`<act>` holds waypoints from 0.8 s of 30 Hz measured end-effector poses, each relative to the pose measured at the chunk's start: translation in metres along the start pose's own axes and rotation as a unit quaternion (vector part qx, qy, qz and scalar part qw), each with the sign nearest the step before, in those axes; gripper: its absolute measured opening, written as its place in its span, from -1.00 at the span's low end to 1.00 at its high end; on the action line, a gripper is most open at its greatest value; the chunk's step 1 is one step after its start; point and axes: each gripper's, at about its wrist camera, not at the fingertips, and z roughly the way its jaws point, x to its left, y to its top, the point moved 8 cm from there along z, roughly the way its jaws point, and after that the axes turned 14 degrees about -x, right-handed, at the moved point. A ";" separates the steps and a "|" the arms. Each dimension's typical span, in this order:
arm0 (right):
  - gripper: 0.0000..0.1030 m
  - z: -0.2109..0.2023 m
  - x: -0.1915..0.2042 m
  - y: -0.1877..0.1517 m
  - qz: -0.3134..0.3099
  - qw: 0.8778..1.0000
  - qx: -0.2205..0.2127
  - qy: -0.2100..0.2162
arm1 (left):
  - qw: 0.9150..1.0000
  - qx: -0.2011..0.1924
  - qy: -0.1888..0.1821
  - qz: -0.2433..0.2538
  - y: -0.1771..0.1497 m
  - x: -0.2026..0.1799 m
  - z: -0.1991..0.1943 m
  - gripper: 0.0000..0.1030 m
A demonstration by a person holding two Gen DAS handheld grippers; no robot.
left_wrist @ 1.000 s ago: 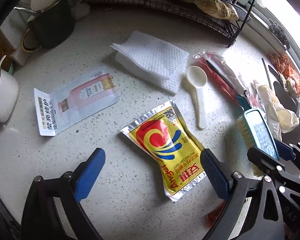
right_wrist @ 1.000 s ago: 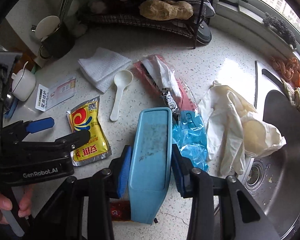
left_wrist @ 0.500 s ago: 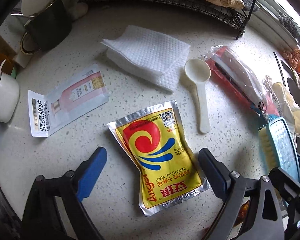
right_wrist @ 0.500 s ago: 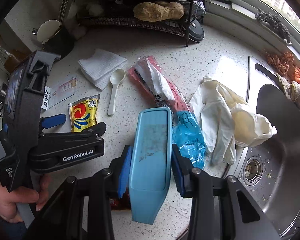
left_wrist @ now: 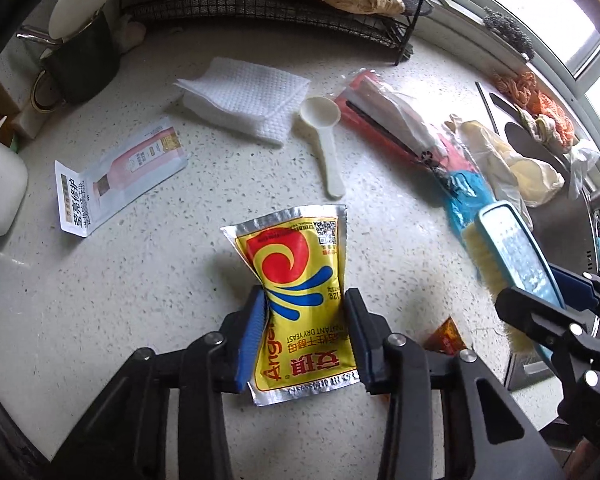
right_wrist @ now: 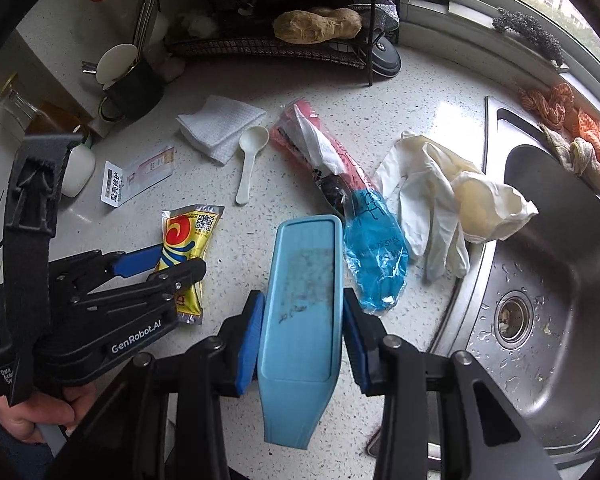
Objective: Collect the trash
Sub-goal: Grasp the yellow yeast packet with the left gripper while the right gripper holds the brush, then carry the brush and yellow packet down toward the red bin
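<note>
A speckled kitchen counter (left_wrist: 140,280) is strewn with litter beside a steel sink (right_wrist: 540,340). At lower centre of the left view, the left gripper (left_wrist: 305,332) is closing on the yellow yeast packet (left_wrist: 296,280), pinching its waist, likely to lift it away. The right gripper (right_wrist: 300,324) stays clamped on a blue brush (right_wrist: 300,300), presumably kept ready for sweeping.

On the counter (left_wrist: 140,280), spoon (left_wrist: 327,152) lies between napkin (left_wrist: 248,98) and wrapper (left_wrist: 392,128).

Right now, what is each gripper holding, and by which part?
Left gripper, jaws closing: yellow yeast packet, pinched across its waist. Right gripper: blue brush, clamped by the sides of its back, toward the handle end.
</note>
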 end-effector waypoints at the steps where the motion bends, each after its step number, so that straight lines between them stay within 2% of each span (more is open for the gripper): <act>1: -0.30 -0.002 -0.003 -0.001 0.000 1.000 -0.004 -0.003 | 1.000 -0.005 -0.004 0.003 -0.002 -0.006 -0.007 -0.29; 9: -0.30 -0.054 -0.019 -0.035 0.012 0.999 -0.043 -0.015 | 0.998 -0.041 -0.025 0.050 -0.020 -0.037 -0.060 -0.29; 16: -0.30 -0.109 -0.038 -0.094 0.027 0.997 -0.068 -0.027 | 0.993 -0.058 -0.051 0.091 -0.070 -0.090 -0.108 -0.29; 24: -0.31 -0.160 -0.062 -0.181 0.064 0.994 -0.080 -0.041 | 0.986 -0.050 -0.076 0.141 -0.155 -0.157 -0.151 -0.29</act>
